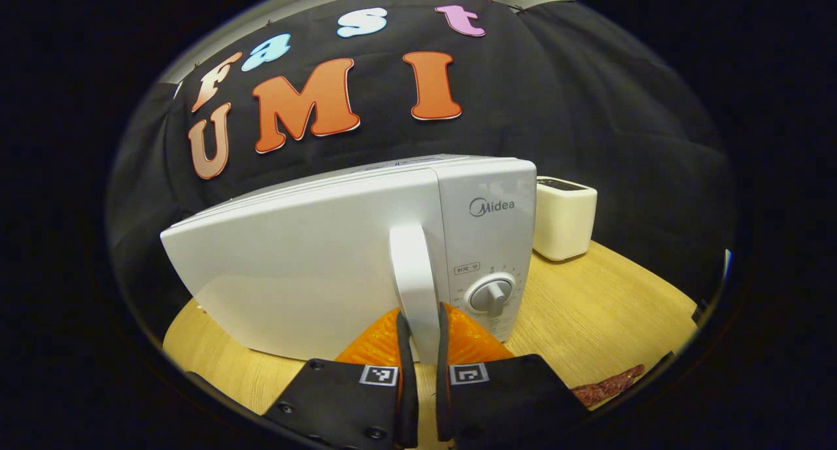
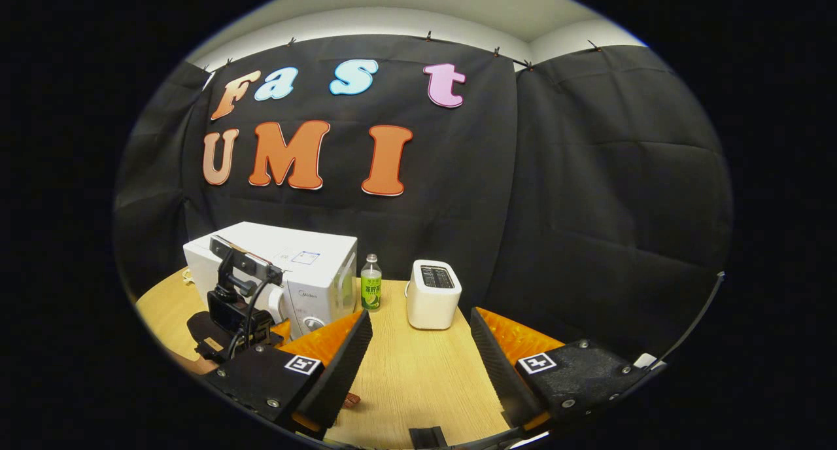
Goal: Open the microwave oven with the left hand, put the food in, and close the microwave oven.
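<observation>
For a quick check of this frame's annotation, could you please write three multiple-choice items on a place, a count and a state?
1. What stands between the microwave oven and the toaster?
A. a green-labelled bottle
B. a mug
C. a plate

2. How many knobs show on the microwave's control panel?
A. one
B. three
C. five

3. What is the left gripper doing?
A. hanging open
B. clamping the door handle
C. holding food

Answers:
1 A: the bottle stands in the gap.
2 A: one knob shows.
3 B: both fingers press the door handle.
</observation>
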`<control>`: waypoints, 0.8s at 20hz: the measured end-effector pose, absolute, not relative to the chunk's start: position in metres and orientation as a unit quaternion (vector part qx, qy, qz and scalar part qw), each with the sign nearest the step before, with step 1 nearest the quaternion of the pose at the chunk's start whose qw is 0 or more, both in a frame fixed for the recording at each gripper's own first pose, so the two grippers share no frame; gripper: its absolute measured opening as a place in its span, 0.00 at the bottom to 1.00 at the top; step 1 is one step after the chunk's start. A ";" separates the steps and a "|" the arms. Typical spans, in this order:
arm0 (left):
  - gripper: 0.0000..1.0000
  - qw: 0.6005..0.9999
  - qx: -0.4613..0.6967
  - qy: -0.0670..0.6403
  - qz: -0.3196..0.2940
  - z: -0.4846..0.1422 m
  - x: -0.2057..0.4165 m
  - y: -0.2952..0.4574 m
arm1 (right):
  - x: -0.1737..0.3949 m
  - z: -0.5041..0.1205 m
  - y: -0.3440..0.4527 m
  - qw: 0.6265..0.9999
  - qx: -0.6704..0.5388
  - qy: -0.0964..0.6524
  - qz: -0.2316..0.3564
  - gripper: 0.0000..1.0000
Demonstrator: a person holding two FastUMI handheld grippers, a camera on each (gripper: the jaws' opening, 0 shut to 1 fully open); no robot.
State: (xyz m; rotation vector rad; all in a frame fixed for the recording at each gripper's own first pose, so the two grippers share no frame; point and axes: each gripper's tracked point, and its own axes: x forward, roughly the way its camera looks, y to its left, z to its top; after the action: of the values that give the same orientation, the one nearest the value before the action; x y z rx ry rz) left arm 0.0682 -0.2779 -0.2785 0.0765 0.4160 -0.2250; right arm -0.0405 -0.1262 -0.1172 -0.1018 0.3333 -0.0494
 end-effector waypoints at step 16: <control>0.07 0.966 0.062 0.209 -0.136 -0.271 -0.020 -0.243 | -0.037 -0.145 -0.099 0.979 -0.037 0.200 0.032 0.93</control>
State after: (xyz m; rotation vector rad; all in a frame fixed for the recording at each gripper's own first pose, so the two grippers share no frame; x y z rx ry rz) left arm -0.0202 -0.2432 -0.2706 0.1259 0.4236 -0.2750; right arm -0.0370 -0.0986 -0.1449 -0.0753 0.4033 0.0642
